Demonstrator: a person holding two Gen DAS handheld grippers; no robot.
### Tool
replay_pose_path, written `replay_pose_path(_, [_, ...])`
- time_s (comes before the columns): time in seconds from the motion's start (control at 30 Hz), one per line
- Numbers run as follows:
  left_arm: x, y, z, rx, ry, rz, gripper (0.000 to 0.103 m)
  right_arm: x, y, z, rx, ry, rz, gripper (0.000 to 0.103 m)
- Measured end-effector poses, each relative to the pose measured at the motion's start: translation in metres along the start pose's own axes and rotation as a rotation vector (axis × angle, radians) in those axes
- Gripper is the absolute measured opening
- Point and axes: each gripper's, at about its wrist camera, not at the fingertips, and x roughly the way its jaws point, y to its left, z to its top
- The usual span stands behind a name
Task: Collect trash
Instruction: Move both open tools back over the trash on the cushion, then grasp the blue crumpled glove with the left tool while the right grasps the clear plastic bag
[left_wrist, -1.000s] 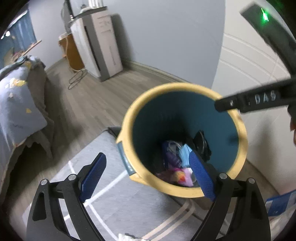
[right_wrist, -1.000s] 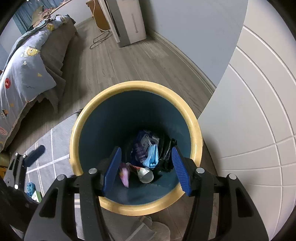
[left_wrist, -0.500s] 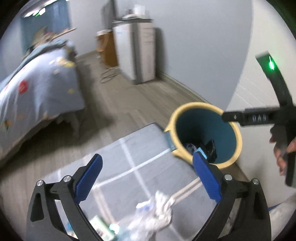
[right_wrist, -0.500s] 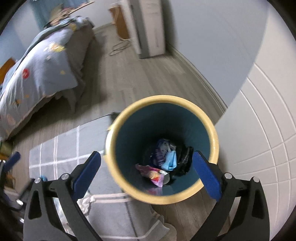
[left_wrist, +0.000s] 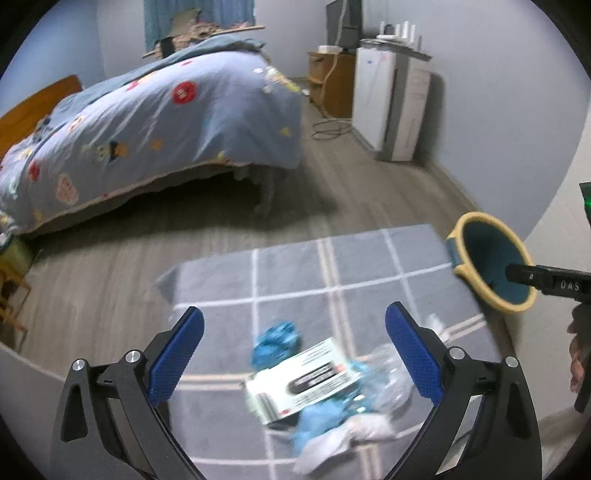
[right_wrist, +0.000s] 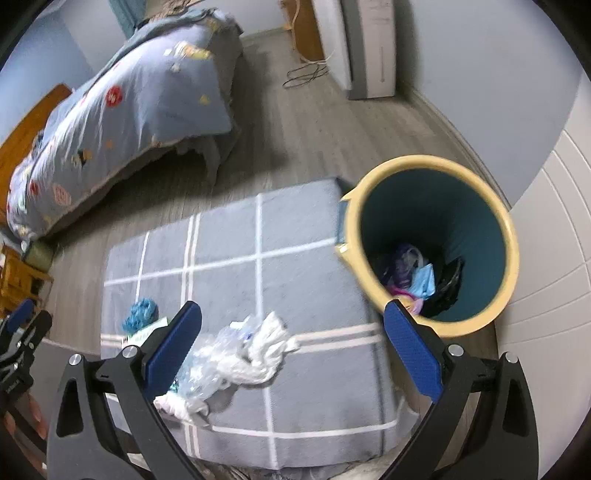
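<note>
**Both grippers back over the rug, bin behind you**

A second ago both your grippers hung over the bin; now they have swung away to the rug (right_wrist: 303, 266). Your right gripper (right_wrist: 291, 347) has just been opening and stands wide with nothing between its jaws. Your left gripper (left_wrist: 293, 354) has also spread to full width and is empty. That likely means the last drop is done and a fresh pickup is due.

The bin (right_wrist: 511, 236) stands off the rug's far right corner, by the wall, with wrappers already inside. The remaining trash lies near the rug's near edge: a white carton (left_wrist: 303, 380), a crumpled clear bottle (right_wrist: 210, 354), a white rag (right_wrist: 258, 354) and a blue wad (left_wrist: 275, 341).

The carton lies flat under your left gripper, with its long axis running diagonally from near left to far right. The rag's long axis runs the same diagonal.
</note>
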Motion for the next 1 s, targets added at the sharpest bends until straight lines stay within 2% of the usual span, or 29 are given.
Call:
replay_pose_path(0.23, [0.019,0.032,-0.027,0.002,0.071,0.046,0.097,0.024,0.045,-0.017,-0.063,0.035,-0.014,0.097])
replay_pose_path(0.3, [0.028,0.041,-0.033,-0.008,0.087,0.058,0.097,0.034,0.052,-0.020,-0.075,0.047,-0.035,0.097])
replay_pose_path(0.43, [0.051,0.054,-0.042,-0.016,0.139,0.094,0.097,0.051,0.055,-0.021,-0.049,0.074,-0.021,0.097])
replay_pose_path(0.53, [0.067,0.063,-0.044,-0.044,0.166,0.085,0.097,0.062,0.056,-0.019,-0.031,0.088,-0.008,0.096])
replay_pose_path(0.7, [0.086,0.060,-0.045,-0.020,0.179,0.089,0.097,0.083,0.068,-0.020,-0.076,0.129,-0.028,0.074])
replay_pose_path(0.8, [0.097,0.057,-0.047,-0.019,0.194,0.067,0.097,0.095,0.074,-0.021,-0.104,0.157,-0.046,0.061])
replay_pose_path(0.93, [0.111,0.055,-0.048,-0.012,0.219,0.068,0.097,0.107,0.075,-0.023,-0.104,0.197,-0.042,0.054])
replay_pose_path(1.0, [0.116,0.053,-0.049,-0.003,0.228,0.068,0.097,0.113,0.074,-0.025,-0.106,0.215,-0.047,0.048])
